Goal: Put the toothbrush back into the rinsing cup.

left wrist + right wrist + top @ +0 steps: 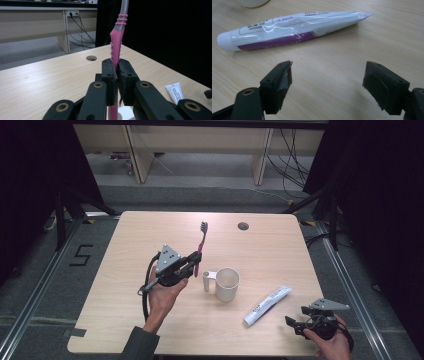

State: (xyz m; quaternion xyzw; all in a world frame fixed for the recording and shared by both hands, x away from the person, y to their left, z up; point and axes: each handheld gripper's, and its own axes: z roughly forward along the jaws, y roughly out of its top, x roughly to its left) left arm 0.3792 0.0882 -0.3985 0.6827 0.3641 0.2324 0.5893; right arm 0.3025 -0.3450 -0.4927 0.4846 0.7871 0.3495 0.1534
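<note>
- The left claw [194, 262], left of centre in the high view, is clamped on a pink toothbrush [201, 245], lifted off the counter [125, 285]; the bristle head points to the upper middle of the frame.
- In the left gripper view the pads pinch the ribbed pink grip of the handle, and the grey neck rises out of the top of the frame.
- The toothbrush looks light, thin and stiff. Its smooth handle could pivot in a narrow pinch, so the ribbed section seems the best hold.
- A white mug [226, 283] stands just right of that claw, handle toward it.
- The right claw [296, 324], at the lower right, has its jaws apart and holds nothing.
- A toothpaste tube [287, 28] lies flat just beyond it; it looks soft and glossy, so it is likely best gripped across the middle.
</note>
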